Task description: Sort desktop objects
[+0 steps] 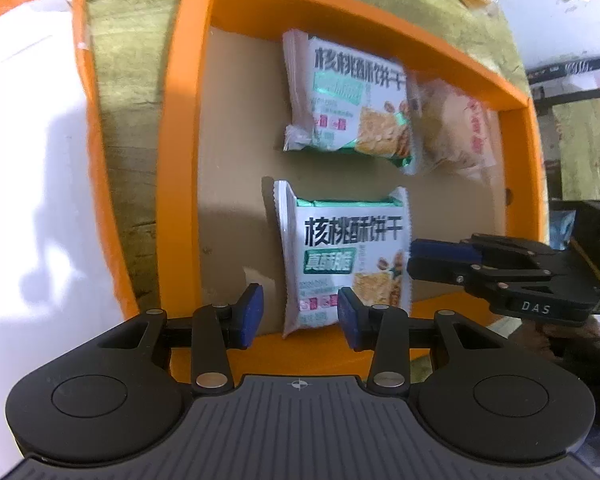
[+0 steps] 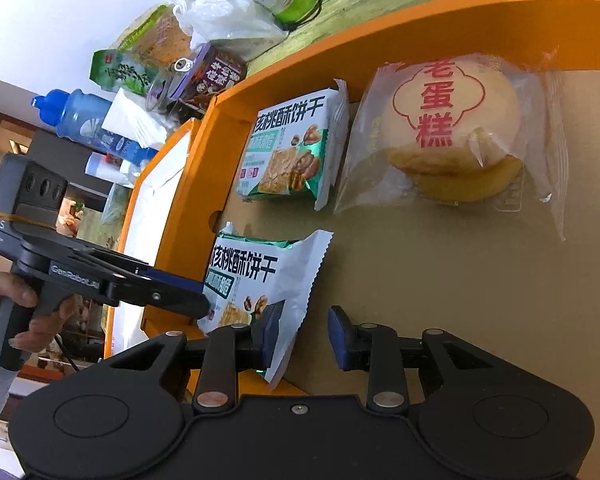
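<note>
Between the parted left tongs point(image 1: 300, 316), near biscuit packet point(image 1: 342, 256), unpinched.

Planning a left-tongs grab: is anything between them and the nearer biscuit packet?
Nothing visible. The left tongs hang open directly over the nearer biscuit packet in the orange tray; the right tongs sit beside its right edge, not across it.
</note>
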A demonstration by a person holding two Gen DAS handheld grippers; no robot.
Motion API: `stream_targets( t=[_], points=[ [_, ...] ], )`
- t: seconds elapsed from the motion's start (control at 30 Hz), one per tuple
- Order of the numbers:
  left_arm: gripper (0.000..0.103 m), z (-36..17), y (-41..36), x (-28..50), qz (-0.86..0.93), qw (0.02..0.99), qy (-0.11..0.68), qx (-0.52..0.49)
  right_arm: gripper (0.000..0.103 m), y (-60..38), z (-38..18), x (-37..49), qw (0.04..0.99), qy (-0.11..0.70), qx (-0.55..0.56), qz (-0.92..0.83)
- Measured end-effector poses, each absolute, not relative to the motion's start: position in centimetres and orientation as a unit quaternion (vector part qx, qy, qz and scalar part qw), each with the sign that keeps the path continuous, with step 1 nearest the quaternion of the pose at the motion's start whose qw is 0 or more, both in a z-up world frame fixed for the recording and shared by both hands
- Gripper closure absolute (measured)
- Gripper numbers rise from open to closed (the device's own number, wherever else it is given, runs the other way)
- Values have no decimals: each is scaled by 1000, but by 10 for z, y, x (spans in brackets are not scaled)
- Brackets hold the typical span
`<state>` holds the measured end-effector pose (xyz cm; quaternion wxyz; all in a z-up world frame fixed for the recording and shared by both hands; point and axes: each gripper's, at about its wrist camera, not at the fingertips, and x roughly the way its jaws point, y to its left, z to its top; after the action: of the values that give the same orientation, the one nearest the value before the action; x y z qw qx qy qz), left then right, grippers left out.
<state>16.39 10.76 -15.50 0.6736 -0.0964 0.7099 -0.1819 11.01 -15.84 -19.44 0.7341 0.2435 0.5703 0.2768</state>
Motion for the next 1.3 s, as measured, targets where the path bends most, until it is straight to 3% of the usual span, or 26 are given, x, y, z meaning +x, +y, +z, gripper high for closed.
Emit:
stream_targets(
  t=[0.33,0.5,0.7,1.1,1.2,1.3],
  points=[
    [63,-50,81,208,-236,761,592,-119,75,-213,-126,122,799,493,258,229],
    [62,-34,41,240,-267,778,551,-143,75,-250,-102,144,843,441,255,174],
    [60,-37,-12,285,-275,789,536,-120,71,-289,-86,173,871,386,283,109],
    [59,-95,-75,390,-271,783,515,-220,71,-349,-107,253,880,354,318,-1],
    [44,-122,-92,413,-256,788,508,-236,71,-361,-125,275,863,355,359,-11],
    [44,-151,-110,435,-245,779,522,-247,71,-367,-141,298,858,373,352,-30]
  ],
)
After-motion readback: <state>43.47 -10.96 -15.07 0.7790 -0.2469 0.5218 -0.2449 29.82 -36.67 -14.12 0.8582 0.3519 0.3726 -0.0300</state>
